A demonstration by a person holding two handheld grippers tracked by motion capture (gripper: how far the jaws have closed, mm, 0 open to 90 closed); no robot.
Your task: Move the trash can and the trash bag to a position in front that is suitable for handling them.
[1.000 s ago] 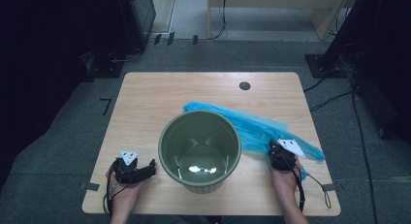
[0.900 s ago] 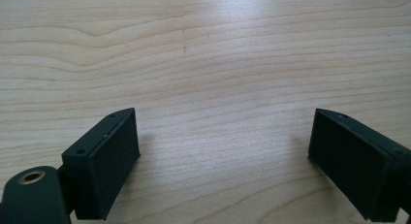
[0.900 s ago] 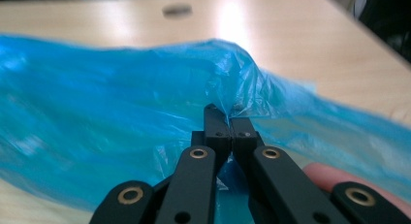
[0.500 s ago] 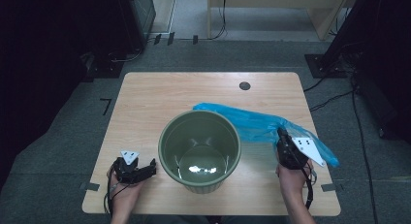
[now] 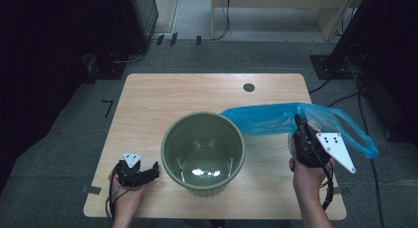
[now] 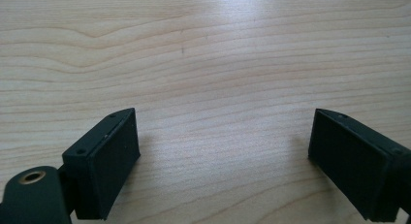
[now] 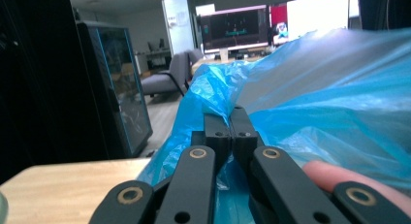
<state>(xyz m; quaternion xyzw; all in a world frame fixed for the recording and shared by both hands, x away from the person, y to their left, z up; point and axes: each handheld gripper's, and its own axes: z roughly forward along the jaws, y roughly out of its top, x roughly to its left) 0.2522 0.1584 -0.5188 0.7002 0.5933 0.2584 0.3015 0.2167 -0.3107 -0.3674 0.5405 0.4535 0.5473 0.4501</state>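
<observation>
Room: dark all around, with a grey floor, cables, and screens glowing far off in the right gripper view.
Table [image 5: 148, 104]: light wood, with a small round black hole [image 5: 249, 87] near the far edge.
Bin [image 5: 203, 151]: a green round bucket, standing upright near the front middle of the table. It has nothing in it, and the bottom shines.
Bag [image 5: 266, 120]: thin blue plastic, lifted up off the table on the right side. One end reaches over to the rim of the bin. I can't tell if it touches the rim.
Right gripper [image 5: 299, 123]: the jaws are pinched tight on a fold of the bag [image 7: 310, 112]. The plastic bunches up around the black fingers [image 7: 216, 127].
Left gripper [image 5: 150, 172]: it rests low at the front left, just beside the bin. The jaws stand wide apart with nothing but bare wood between them.
Left fingers [image 6: 111, 158]: close to the table top, not on anything.
How the bag feels, I think: very light, soft and floppy, and a bit slippery. It could slide out of a weak pinch or tear if yanked.
Where to hold it, I think: at the open edge, one gripper on each side, so the mouth can spread over the bin rim.
Bin, I think: stiff and steady, but light enough to tip if the bag tugs on it.
</observation>
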